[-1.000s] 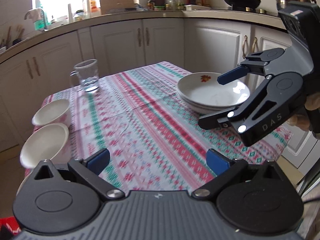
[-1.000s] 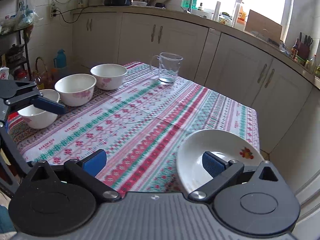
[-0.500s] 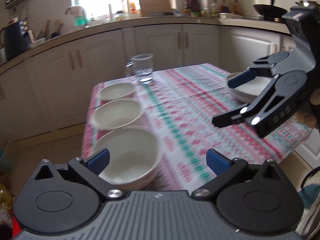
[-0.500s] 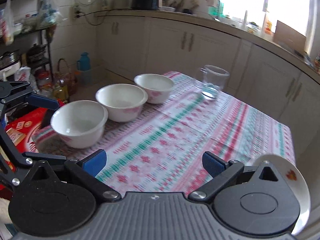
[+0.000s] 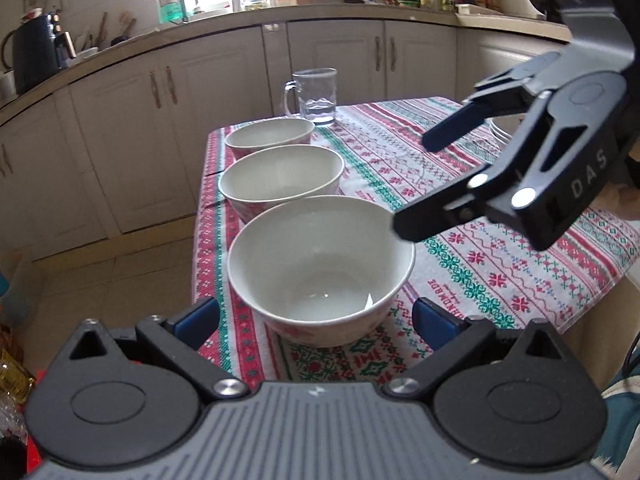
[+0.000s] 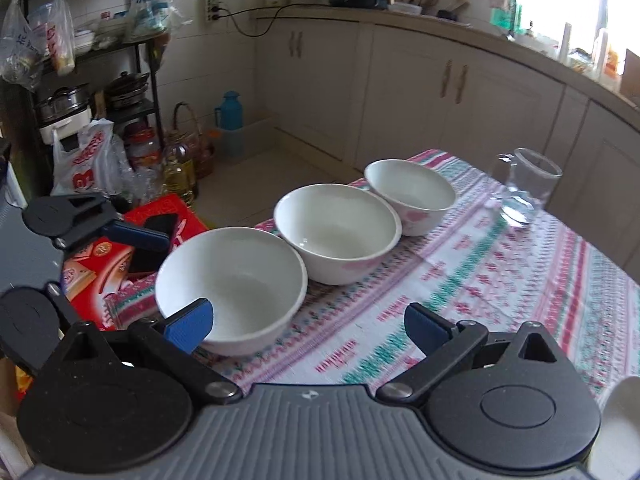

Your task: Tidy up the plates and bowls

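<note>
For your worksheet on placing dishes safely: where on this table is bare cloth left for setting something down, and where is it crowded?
Free: the wide middle of the tablecloth, bordered by the row of three bowls, the glass mug and the stacked plates.

Crowded: the edge strip, where the near bowl, middle bowl and far bowl sit almost rim to rim.

Left claw (image 5: pixel 316 318) and right claw (image 6: pixel 308 322): black linkage arms, blue finger pads, silver pivot screws, grey ribbed housing; "DAS" lettering on right.

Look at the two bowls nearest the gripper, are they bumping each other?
Cannot tell. In the right wrist view the near bowl and middle bowl meet rim to rim with no visible gap, but overlap could hide one.
</note>
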`<act>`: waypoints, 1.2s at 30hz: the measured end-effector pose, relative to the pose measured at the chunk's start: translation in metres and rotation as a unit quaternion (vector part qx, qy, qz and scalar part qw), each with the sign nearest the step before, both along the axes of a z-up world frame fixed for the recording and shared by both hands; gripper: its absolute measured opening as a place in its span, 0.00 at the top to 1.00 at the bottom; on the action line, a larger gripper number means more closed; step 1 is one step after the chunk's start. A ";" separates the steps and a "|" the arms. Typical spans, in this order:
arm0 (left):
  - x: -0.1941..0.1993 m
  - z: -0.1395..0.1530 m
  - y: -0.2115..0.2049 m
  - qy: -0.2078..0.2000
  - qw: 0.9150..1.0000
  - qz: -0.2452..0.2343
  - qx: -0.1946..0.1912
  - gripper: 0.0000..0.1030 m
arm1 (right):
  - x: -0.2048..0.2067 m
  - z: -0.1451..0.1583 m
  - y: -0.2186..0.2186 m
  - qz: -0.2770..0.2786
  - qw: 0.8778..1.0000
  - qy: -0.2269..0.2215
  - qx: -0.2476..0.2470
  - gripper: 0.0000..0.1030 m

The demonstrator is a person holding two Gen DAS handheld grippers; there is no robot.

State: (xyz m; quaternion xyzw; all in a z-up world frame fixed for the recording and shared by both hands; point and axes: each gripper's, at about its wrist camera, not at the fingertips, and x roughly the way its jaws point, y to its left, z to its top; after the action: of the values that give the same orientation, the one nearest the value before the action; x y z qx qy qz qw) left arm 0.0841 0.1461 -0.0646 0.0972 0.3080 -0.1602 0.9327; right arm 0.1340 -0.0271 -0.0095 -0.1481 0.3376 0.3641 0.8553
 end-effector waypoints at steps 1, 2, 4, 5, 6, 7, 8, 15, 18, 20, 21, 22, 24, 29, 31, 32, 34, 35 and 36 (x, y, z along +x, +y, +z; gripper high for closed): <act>0.002 -0.001 0.000 0.002 1.000 -0.003 -0.001 0.02 | 0.002 -0.001 0.003 0.004 1.000 0.004 0.001 0.00; 0.003 -0.002 0.001 0.003 1.000 -0.006 -0.003 0.02 | 0.004 -0.004 0.006 0.007 1.000 0.007 0.001 0.01; 0.007 -0.002 0.002 0.004 1.000 -0.009 -0.006 0.03 | 0.007 -0.007 0.011 0.014 1.000 0.013 0.000 0.01; 0.008 -0.003 0.003 0.006 1.000 -0.011 -0.008 0.03 | 0.009 -0.008 0.013 0.015 1.000 0.015 0.000 0.01; 0.009 -0.003 0.004 0.007 1.000 -0.012 -0.010 0.03 | 0.010 -0.009 0.015 0.017 1.000 0.019 0.001 0.02; 0.010 -0.004 0.005 0.008 1.000 -0.013 -0.013 0.03 | 0.012 -0.010 0.016 0.020 1.000 0.023 0.003 0.02; 0.011 -0.004 0.006 0.009 1.000 -0.015 -0.015 0.04 | 0.014 -0.012 0.018 0.023 0.999 0.027 0.004 0.07; 0.011 -0.006 0.011 0.013 0.999 -0.025 -0.029 0.14 | 0.024 -0.021 0.027 0.035 0.998 0.058 0.006 0.25; 0.010 -0.005 0.010 0.013 0.999 -0.027 -0.031 0.16 | 0.025 -0.023 0.028 0.040 0.997 0.066 0.007 0.33; 0.010 -0.005 0.011 0.013 0.999 -0.028 -0.031 0.16 | 0.025 -0.023 0.030 0.042 0.997 0.068 0.008 0.34; 0.010 -0.005 0.010 0.013 0.999 -0.029 -0.031 0.16 | 0.025 -0.024 0.030 0.044 0.997 0.069 0.010 0.34; 0.010 -0.004 0.010 0.013 0.999 -0.029 -0.031 0.16 | 0.024 -0.023 0.030 0.046 0.996 0.070 0.011 0.34; 0.010 -0.004 0.010 0.013 0.999 -0.029 -0.031 0.16 | 0.023 -0.023 0.030 0.047 0.996 0.068 0.009 0.34; 0.012 -0.003 0.008 0.015 0.999 -0.028 -0.028 0.16 | 0.024 -0.022 0.028 0.046 0.996 0.071 0.014 0.34; 0.012 -0.002 0.007 0.016 0.999 -0.028 -0.025 0.17 | 0.024 -0.022 0.028 0.046 0.996 0.071 0.014 0.34; 0.012 -0.002 0.006 0.016 0.999 -0.029 -0.023 0.17 | 0.023 -0.022 0.027 0.046 0.996 0.071 0.013 0.34; 0.013 -0.001 0.005 0.017 0.999 -0.030 -0.021 0.17 | 0.024 -0.021 0.028 0.045 0.996 0.071 0.014 0.34; 0.013 0.000 0.004 0.017 0.999 -0.031 -0.021 0.17 | 0.023 -0.021 0.027 0.045 0.996 0.070 0.015 0.34; 0.013 0.001 0.002 0.017 0.999 -0.032 -0.020 0.17 | 0.023 -0.021 0.026 0.045 0.997 0.068 0.016 0.34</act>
State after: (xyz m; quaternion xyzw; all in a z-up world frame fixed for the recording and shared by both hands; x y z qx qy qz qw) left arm 0.0971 0.1484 -0.0634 0.0855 0.3170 -0.1981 0.9236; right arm 0.1565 -0.0015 -0.0302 -0.1238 0.3825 0.4166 0.8154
